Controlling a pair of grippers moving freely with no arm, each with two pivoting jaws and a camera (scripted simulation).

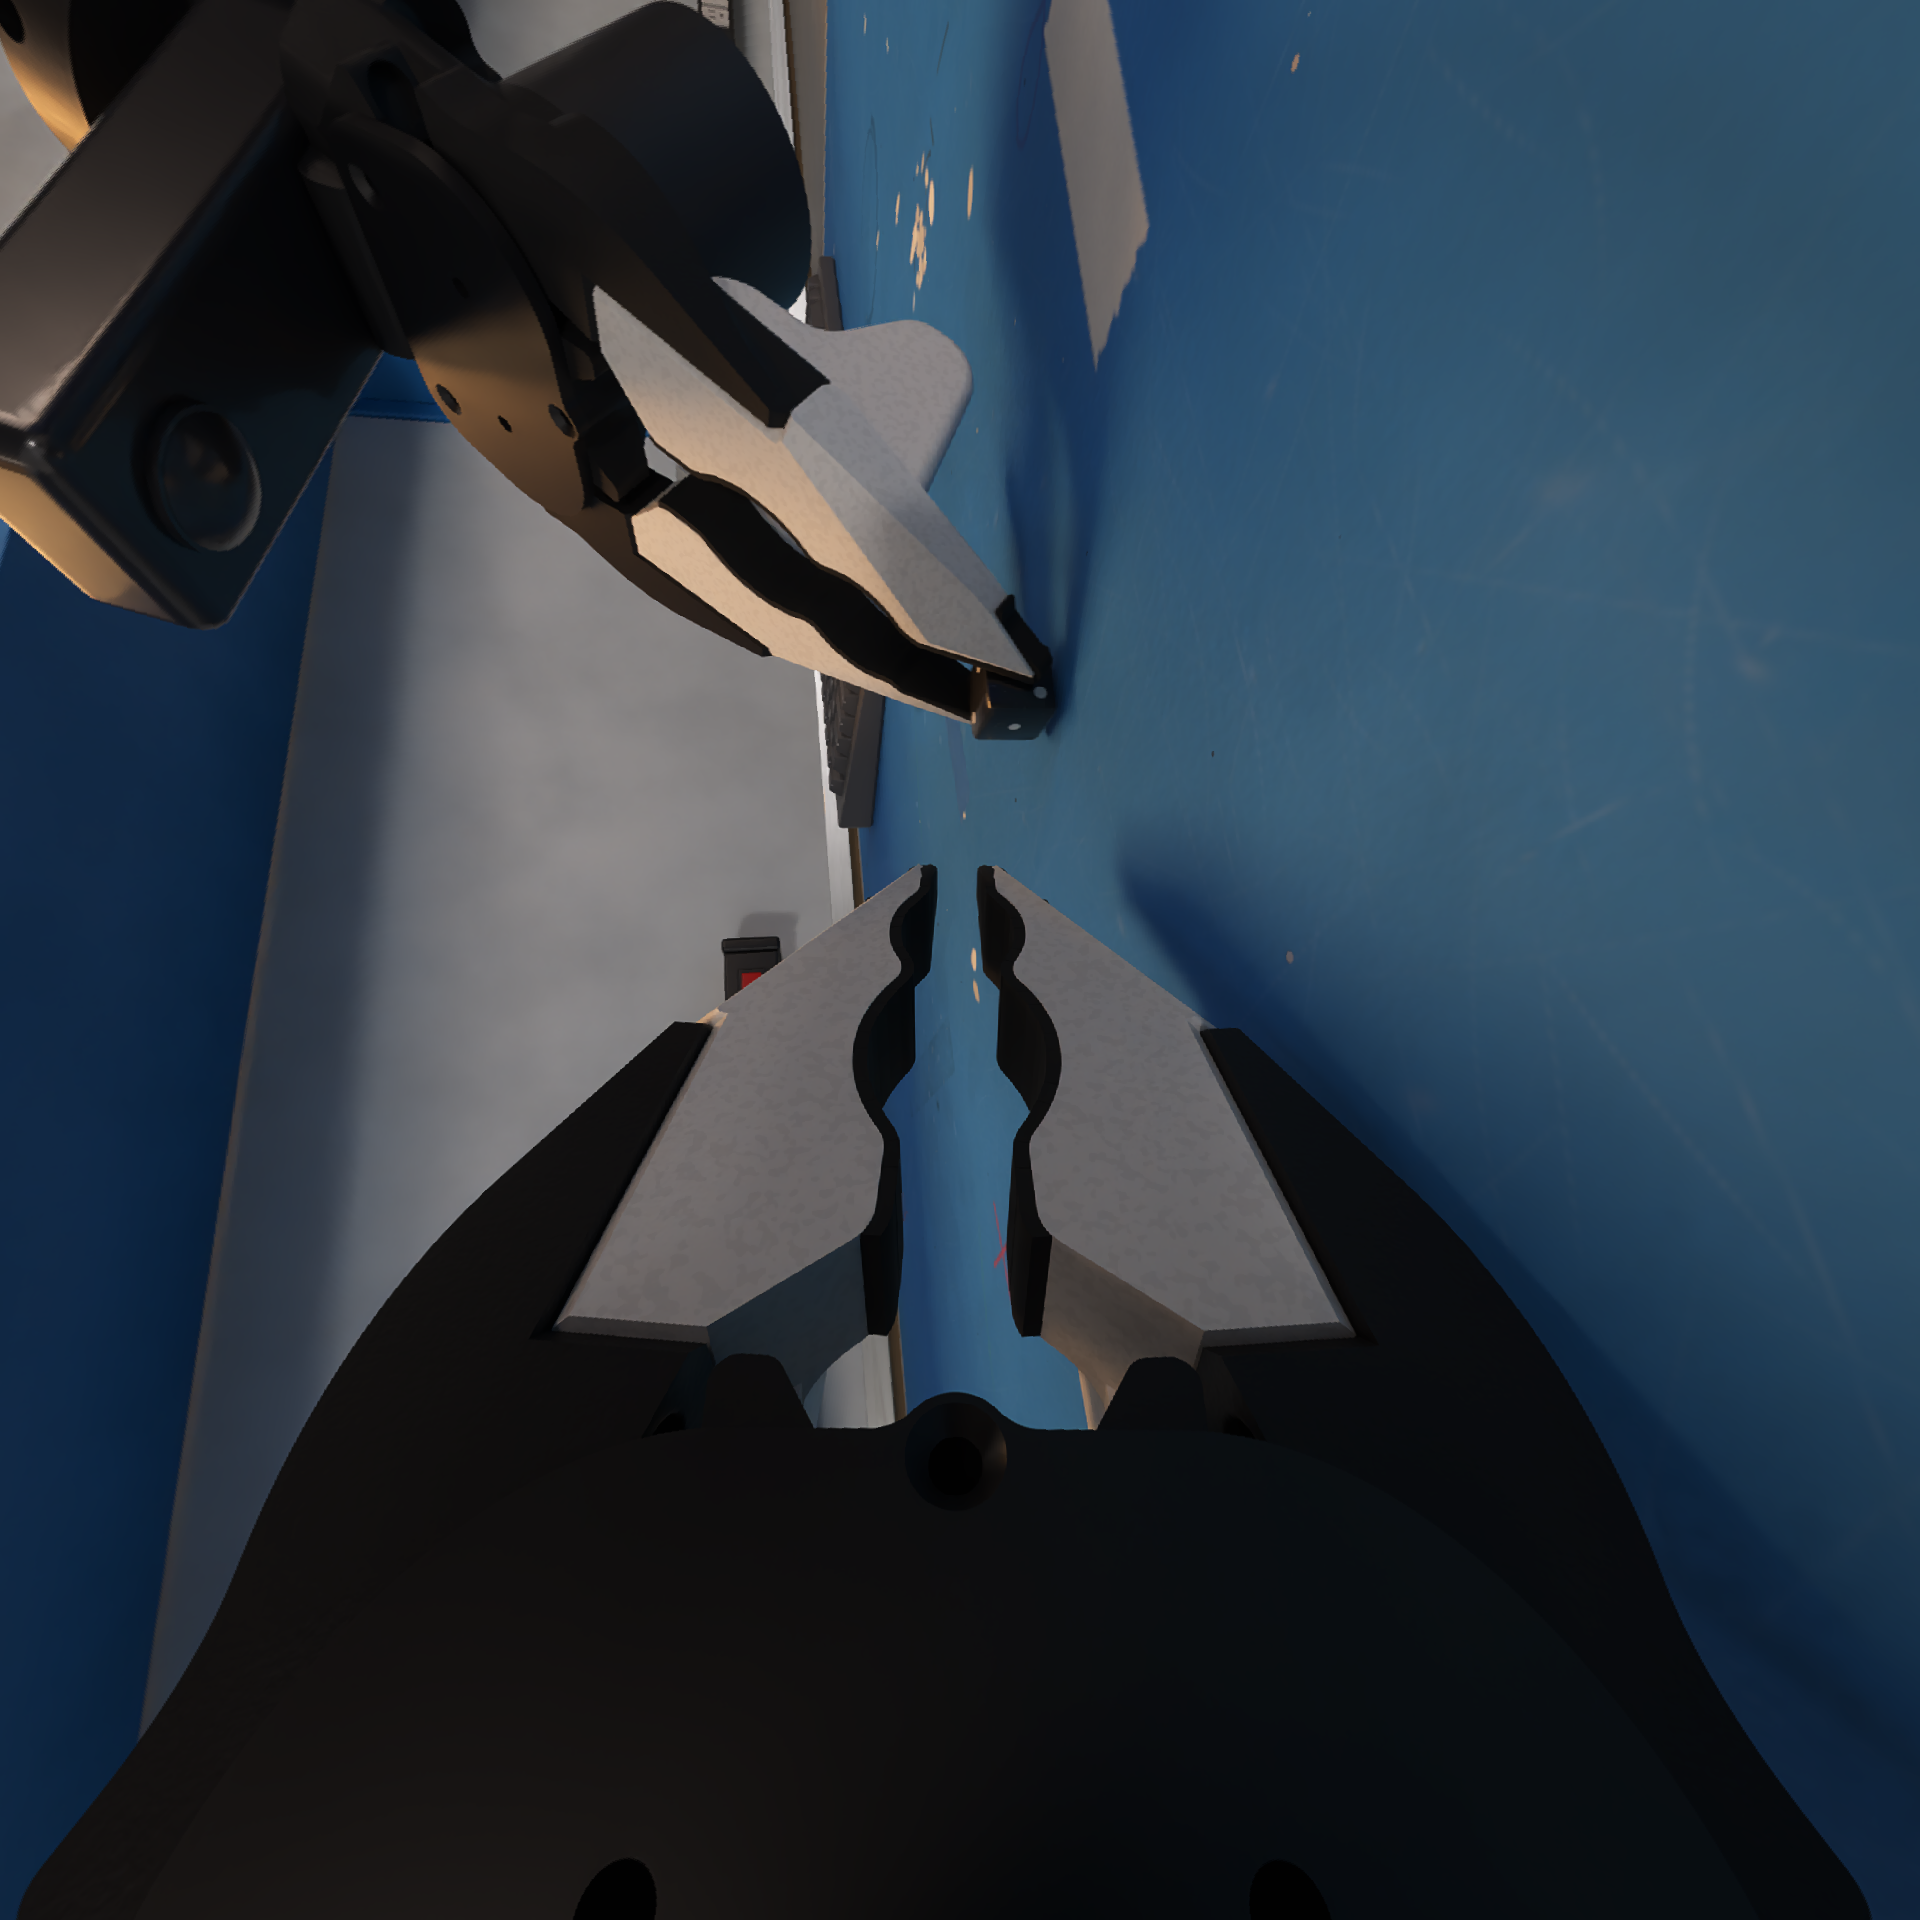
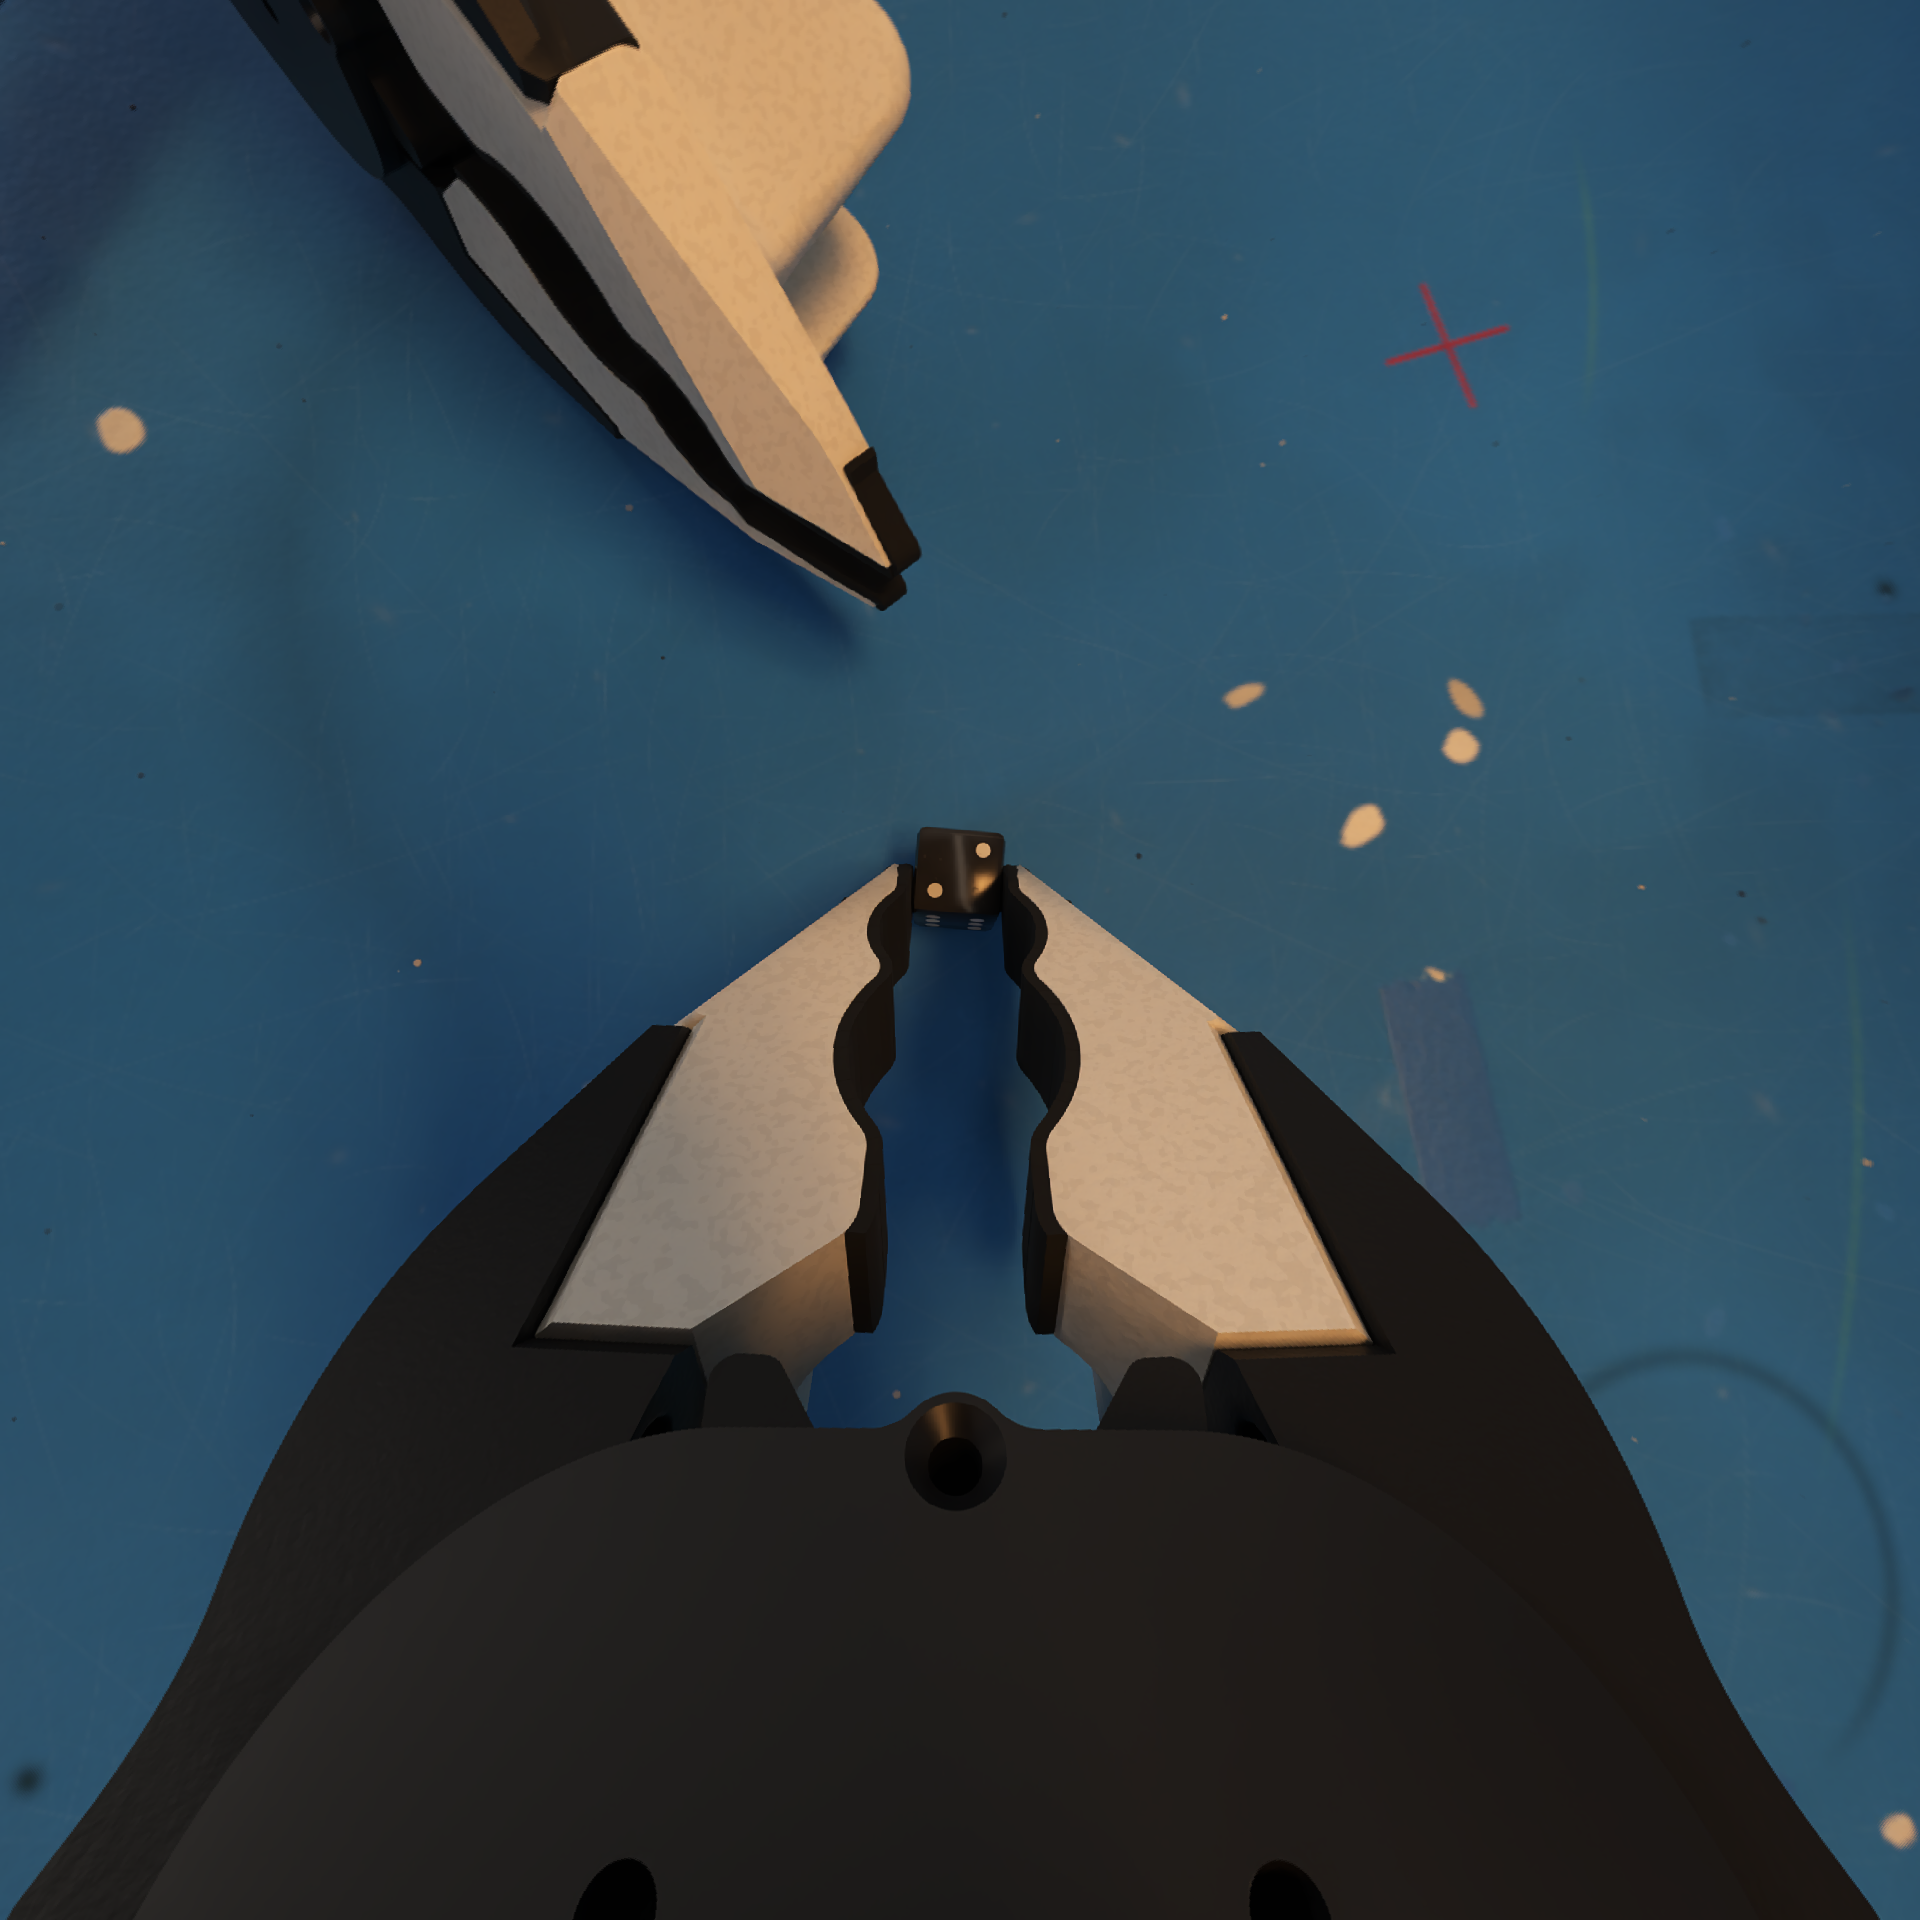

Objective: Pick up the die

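Observation:
The die is small and black with pale pips. My right gripper is shut on it, with the fingertips pinching its two sides. In the left wrist view the die sits at the tips of the right gripper, at or just above the blue table. My left gripper is shut and empty, with only a thin slit between its tips. In the right wrist view the left gripper points in from the upper left, a short way from the die.
A red cross mark, pale paint spots and a darker tape patch lie on the table. In the left wrist view a dark keyboard sits by the table's edge, and a white sheet lies farther off.

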